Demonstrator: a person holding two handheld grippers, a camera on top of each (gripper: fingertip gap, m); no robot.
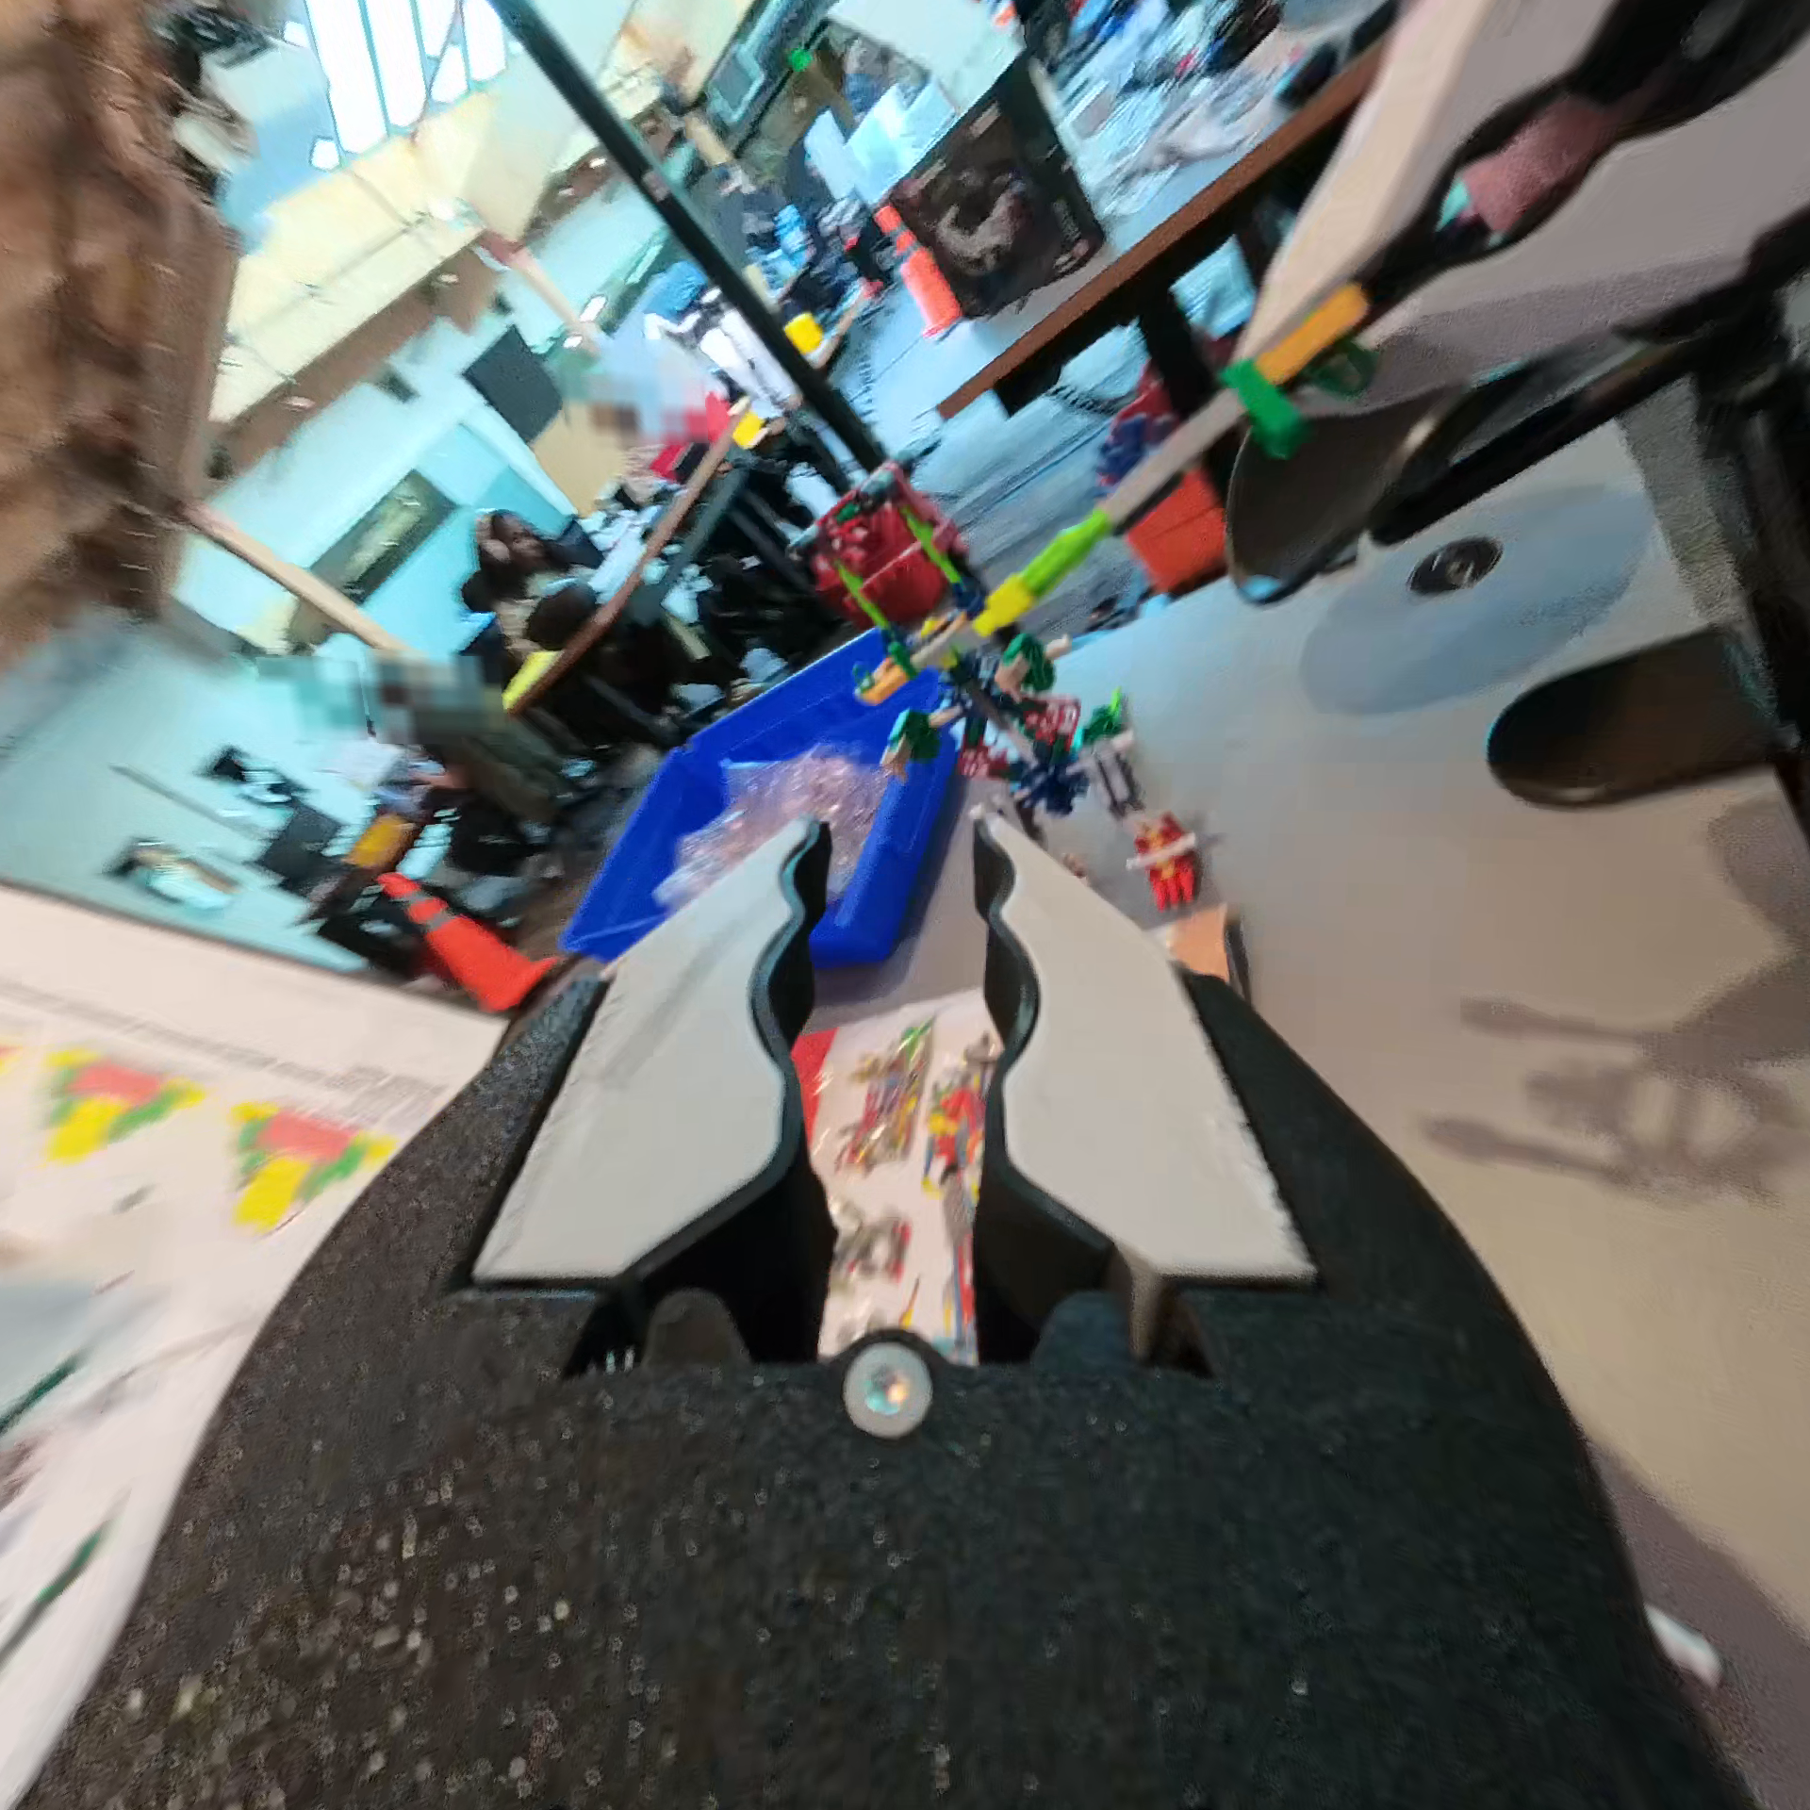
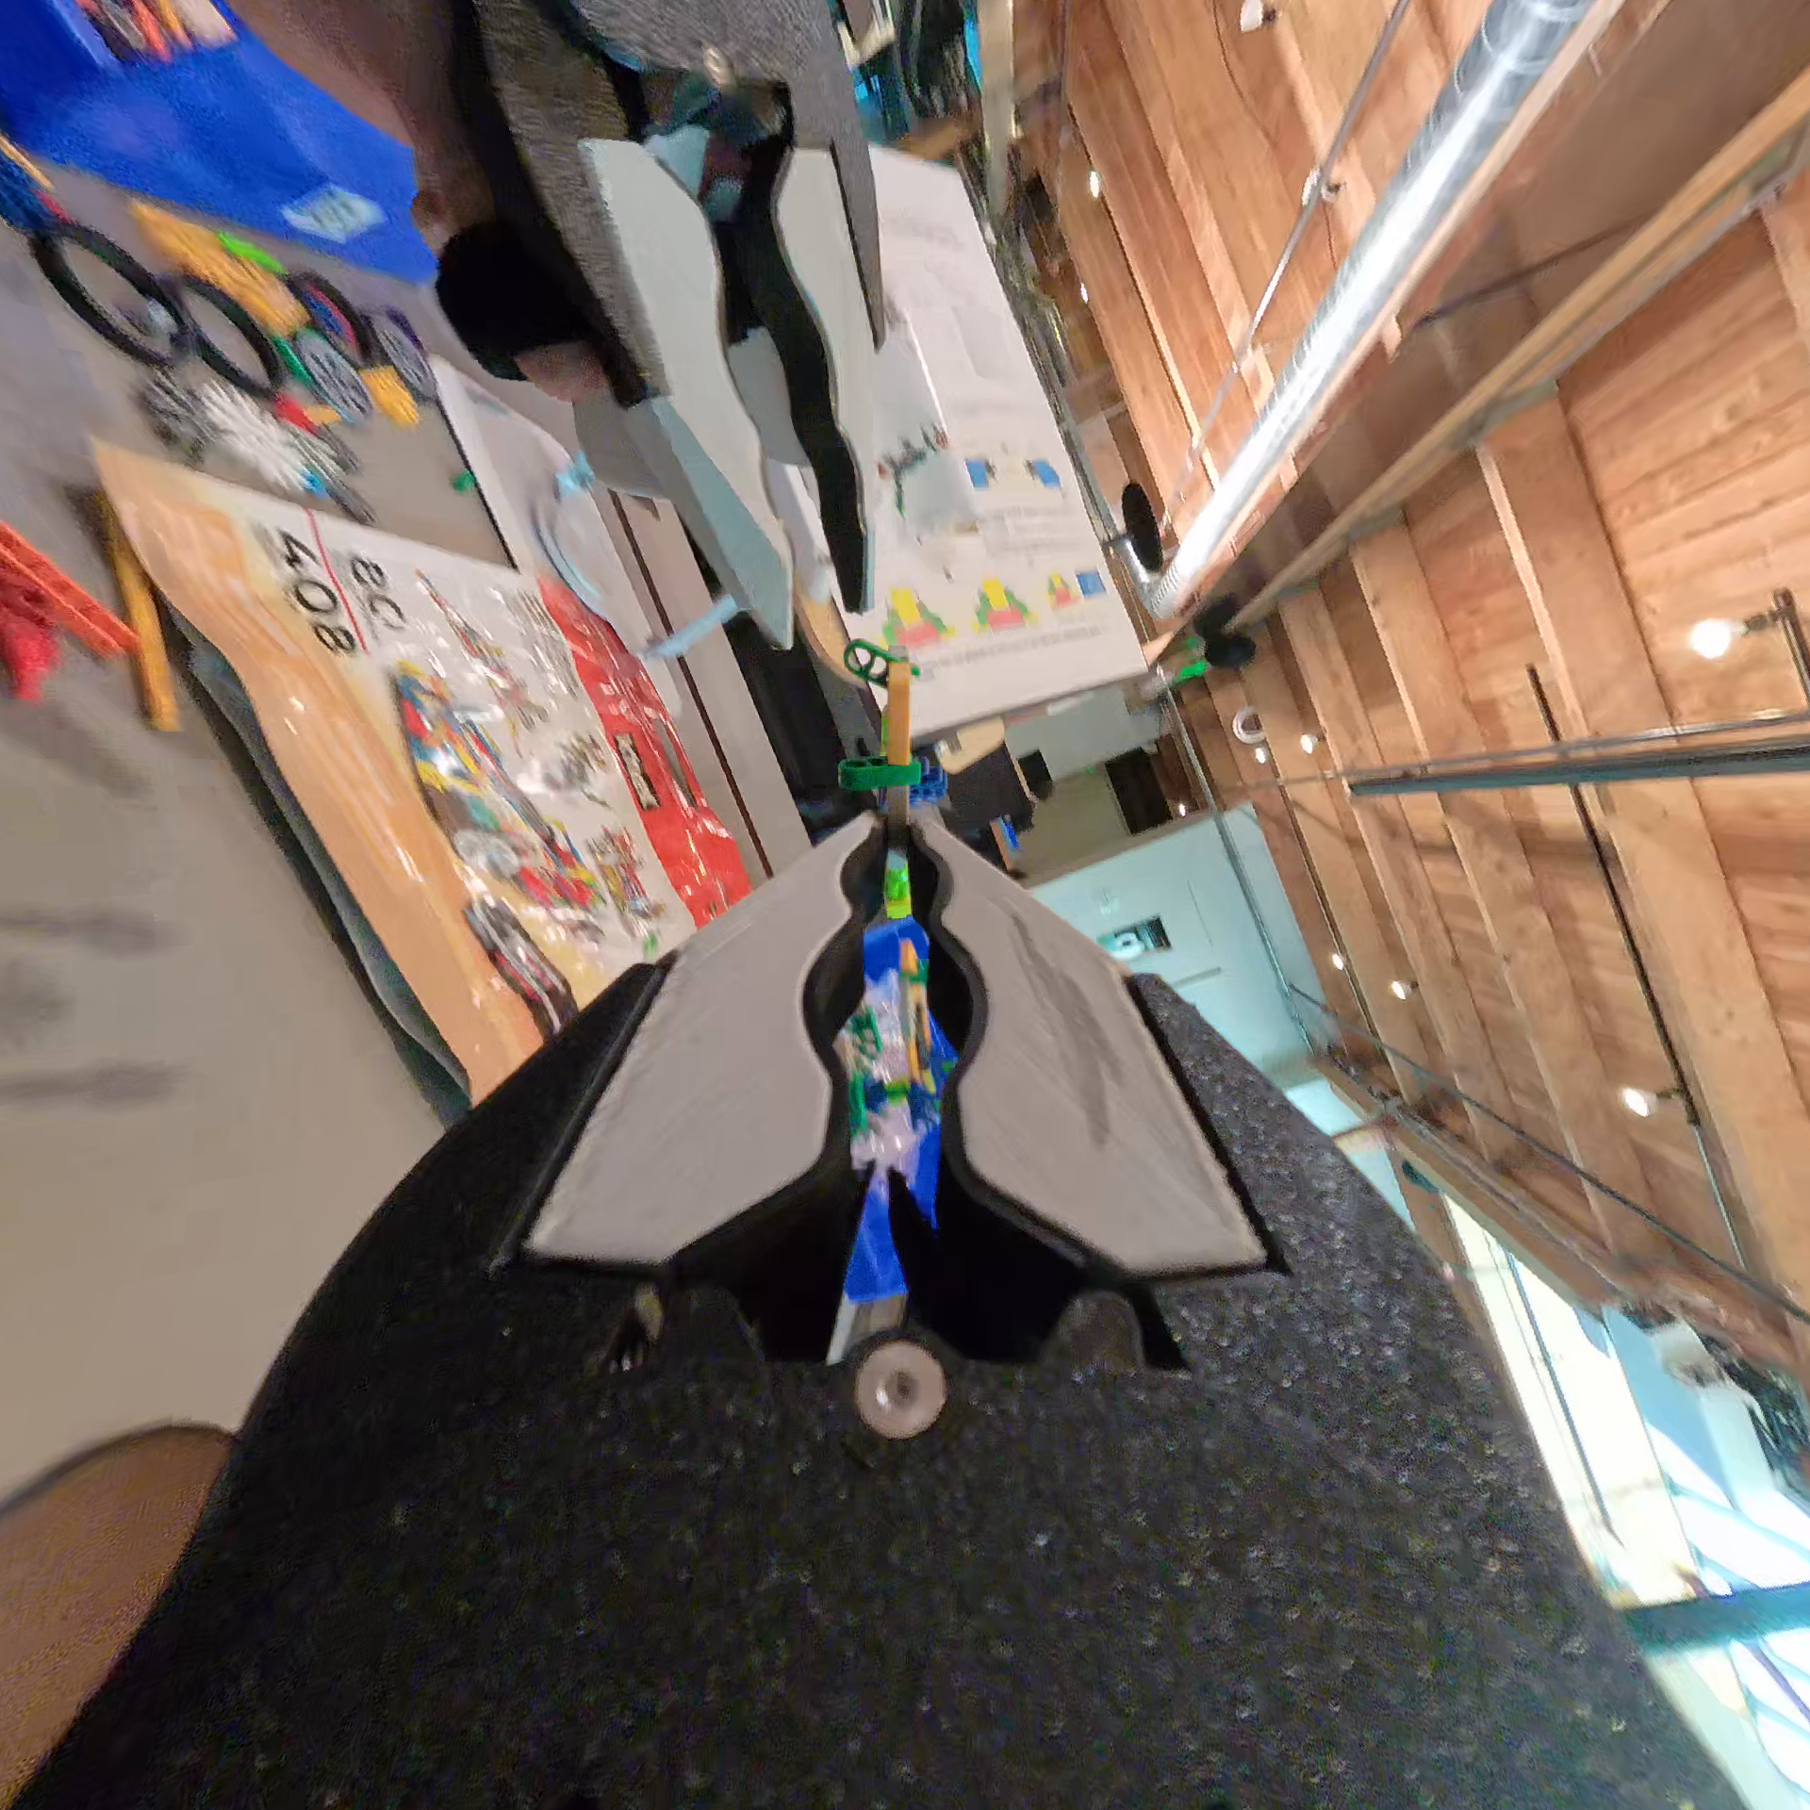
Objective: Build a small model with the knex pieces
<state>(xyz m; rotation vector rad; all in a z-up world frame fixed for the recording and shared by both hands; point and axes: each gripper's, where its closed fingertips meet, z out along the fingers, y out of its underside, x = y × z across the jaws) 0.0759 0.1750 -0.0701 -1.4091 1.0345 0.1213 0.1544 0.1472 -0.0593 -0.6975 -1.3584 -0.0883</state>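
My right gripper (image 2: 896,825) is shut on a thin grey rod (image 2: 898,798) of a construction-toy model. Past its tips the rod carries a green connector (image 2: 877,774), an orange rod (image 2: 898,715) and a green clip (image 2: 867,658). In the left wrist view the right gripper (image 1: 1244,431) is at the upper right. The rod (image 1: 1166,480) slants down from it to the colourful model (image 1: 989,686) on the grey table. My left gripper (image 1: 896,842) is open and empty above a picture sheet (image 1: 901,1126). It also shows in the right wrist view (image 2: 818,607), close above the green clip.
A blue bin (image 1: 881,901) with a clear plastic bag stands beyond the left fingers. Loose red pieces (image 1: 1166,862) lie beside the model. Black rings (image 2: 147,304), a printed box sheet (image 2: 470,784) and an instruction sheet (image 2: 979,490) lie on the table. People sit at far tables. There is about 9 cm between the tips of the two grippers.
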